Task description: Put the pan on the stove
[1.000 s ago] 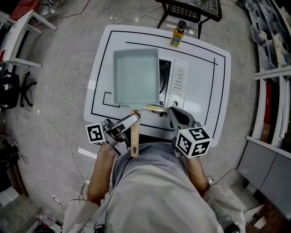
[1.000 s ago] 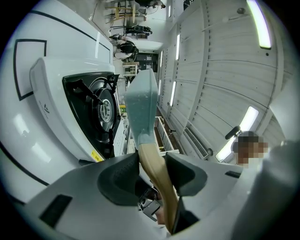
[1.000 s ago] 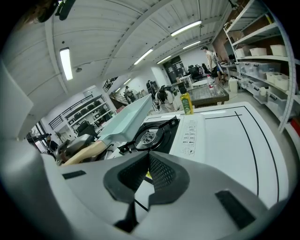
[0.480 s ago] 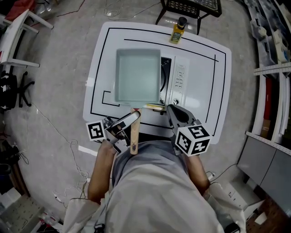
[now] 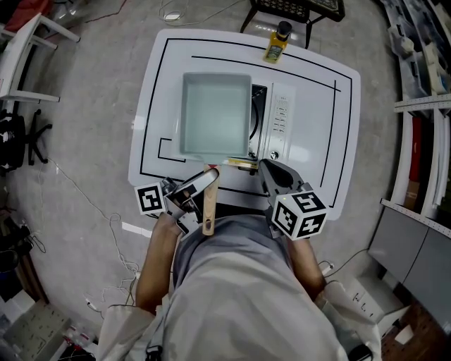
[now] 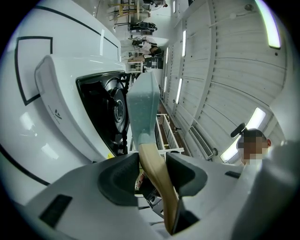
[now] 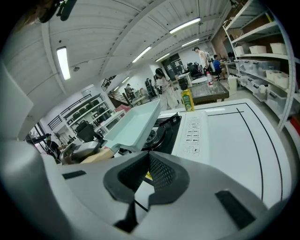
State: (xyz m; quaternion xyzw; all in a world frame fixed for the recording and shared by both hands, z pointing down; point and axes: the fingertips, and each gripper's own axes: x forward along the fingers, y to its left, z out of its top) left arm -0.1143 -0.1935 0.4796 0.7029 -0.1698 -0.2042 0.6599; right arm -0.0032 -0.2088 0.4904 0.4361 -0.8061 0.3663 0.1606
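A square pale-teal pan [image 5: 215, 116] with a wooden handle [image 5: 209, 204] hangs over the left part of a white tabletop stove [image 5: 280, 120]. My left gripper [image 5: 203, 186] is shut on that handle near the table's front edge. In the left gripper view the handle [image 6: 157, 180] runs between the pads, and the pan [image 6: 143, 101] stands a little off the black burner [image 6: 110, 110]. The right gripper view shows the pan [image 7: 133, 124] raised slightly above the burner [image 7: 161, 133]. My right gripper [image 5: 271, 173] is shut and holds nothing; it hovers at the stove's front right corner.
The stove sits on a white table [image 5: 320, 155] marked with black lines. A yellow bottle [image 5: 275, 44] stands at the table's far edge, and a black metal stand [image 5: 296, 14] is behind it. Shelving [image 5: 423, 106] runs along the right.
My left gripper has carried the pan a little farther forward over the stove. The right gripper has hardly moved.
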